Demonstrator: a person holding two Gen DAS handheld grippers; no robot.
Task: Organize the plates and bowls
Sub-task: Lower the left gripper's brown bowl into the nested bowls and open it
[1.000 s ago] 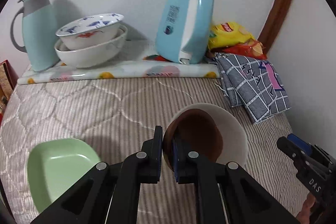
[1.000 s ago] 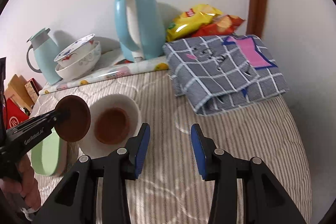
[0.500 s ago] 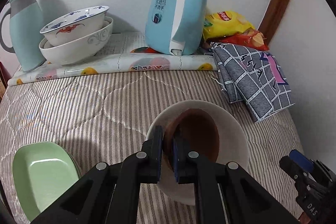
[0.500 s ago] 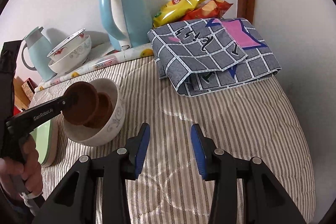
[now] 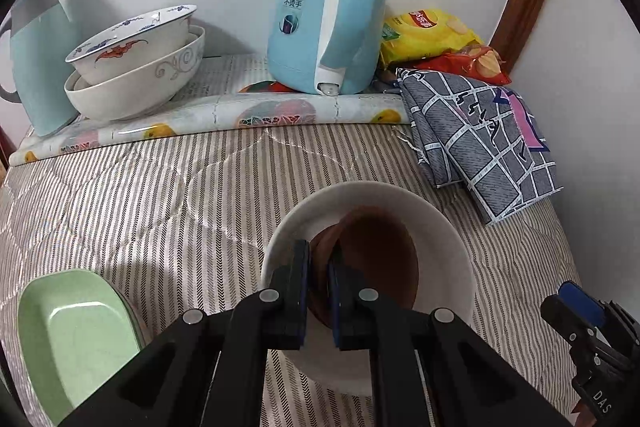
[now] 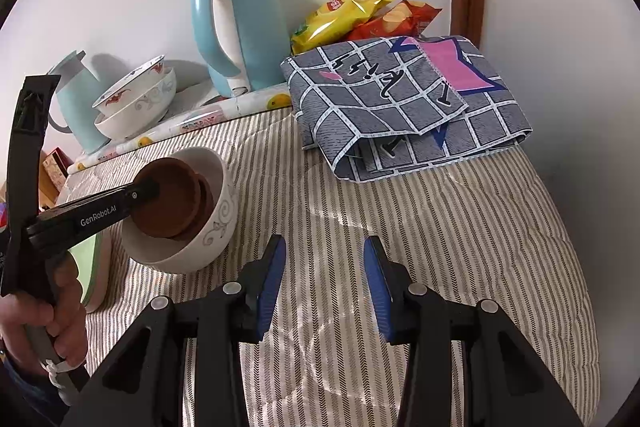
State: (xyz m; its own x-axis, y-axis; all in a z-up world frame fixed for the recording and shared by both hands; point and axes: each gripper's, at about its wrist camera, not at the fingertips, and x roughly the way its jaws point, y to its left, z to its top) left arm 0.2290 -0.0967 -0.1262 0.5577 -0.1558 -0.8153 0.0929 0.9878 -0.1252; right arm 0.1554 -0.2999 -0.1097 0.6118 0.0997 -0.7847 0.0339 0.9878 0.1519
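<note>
Brown saucer (image 5: 376,259) (in left hand-held gripper (image 5: 318,291)) sits inside white bowl (image 5: 452,247).

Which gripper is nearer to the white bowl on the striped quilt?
Left. The left gripper holds a brown dish inside the white bowl; the right gripper hovers beside it, jaws open and empty.

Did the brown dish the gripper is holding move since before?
Yes. The brown dish in the left gripper went from beside the white bowl down into it.
</note>
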